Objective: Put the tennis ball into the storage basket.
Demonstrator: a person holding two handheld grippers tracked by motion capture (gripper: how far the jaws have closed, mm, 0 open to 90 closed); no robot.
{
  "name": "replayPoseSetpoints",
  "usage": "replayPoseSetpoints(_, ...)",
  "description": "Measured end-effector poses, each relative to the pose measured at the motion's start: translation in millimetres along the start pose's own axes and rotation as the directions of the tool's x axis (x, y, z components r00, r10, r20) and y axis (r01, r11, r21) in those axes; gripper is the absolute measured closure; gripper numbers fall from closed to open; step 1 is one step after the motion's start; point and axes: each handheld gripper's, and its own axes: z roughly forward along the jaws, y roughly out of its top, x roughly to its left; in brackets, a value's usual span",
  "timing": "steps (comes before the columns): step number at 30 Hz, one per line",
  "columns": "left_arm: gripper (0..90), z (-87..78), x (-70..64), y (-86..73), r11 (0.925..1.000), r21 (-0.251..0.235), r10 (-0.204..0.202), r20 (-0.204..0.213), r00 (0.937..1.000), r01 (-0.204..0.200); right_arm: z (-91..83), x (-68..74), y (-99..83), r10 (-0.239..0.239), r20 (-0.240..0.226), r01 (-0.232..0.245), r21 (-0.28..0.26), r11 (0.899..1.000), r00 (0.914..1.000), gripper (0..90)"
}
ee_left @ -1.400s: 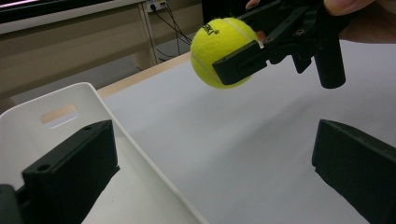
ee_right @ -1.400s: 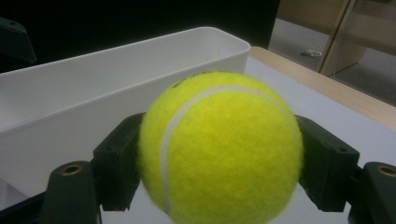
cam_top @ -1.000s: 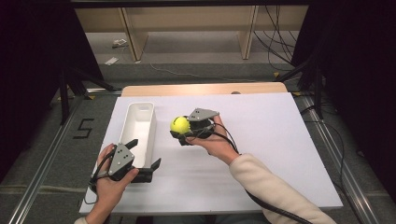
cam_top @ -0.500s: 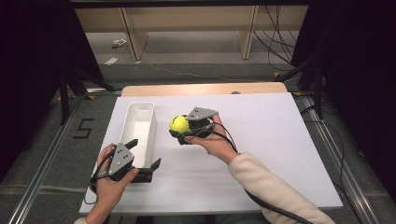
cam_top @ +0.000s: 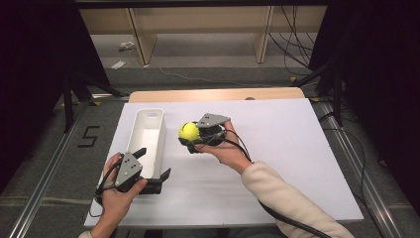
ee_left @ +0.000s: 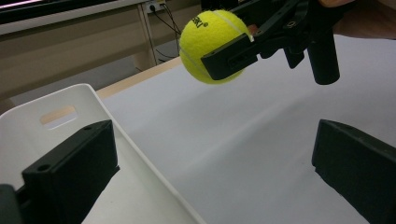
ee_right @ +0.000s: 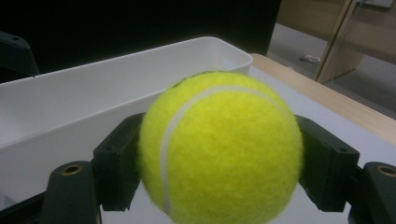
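Your right tongs [cam_top: 190, 135] clamp the tennis ball [cam_top: 188, 131], held above the desk [cam_top: 297, 148] just right of the white bin [cam_top: 147, 134]; your left tongs [cam_top: 151, 166] stand wide, straddling the bin's near right wall, gripping nothing

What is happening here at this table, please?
A person works with two hand-held grippers at a white table. The right gripper is shut on a yellow tennis ball and holds it in the air just beside a long white bin, which is empty as far as the pictures show. The left gripper is open, its jaws straddling the near end of the bin's side wall. The ball is not yet in the bin.
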Motion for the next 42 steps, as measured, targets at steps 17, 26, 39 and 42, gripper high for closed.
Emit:
replayPoseSetpoints(17,0.0,0.0,0.1,-0.2,1.0,0.0,-0.002,-0.001,1.0,0.002,4.2,2.4,5.1,-0.005,-0.003,0.005,0.003,1.0,1.0,26.1)
replayPoseSetpoints(26,0.0,-0.1,0.3,-0.1,1.0,-0.001,-0.003,0.0,1.0,0.003,7.2,3.4,9.4,-0.006,-0.004,0.006,0.002,1.0,1.0,26.1)
replayPoseSetpoints(39,0.0,-0.3,0.2,0.0,1.0,-0.001,-0.003,0.0,1.0,0.003,10.7,4.0,14.5,-0.017,-0.009,0.017,0.002,1.0,0.9998,26.1)
replayPoseSetpoints(42,0.0,-0.3,0.5,-0.1,1.0,0.001,-0.002,0.0,1.0,0.002,11.3,3.8,15.6,-0.02,-0.009,0.02,0.001,1.0,0.9998,26.2)
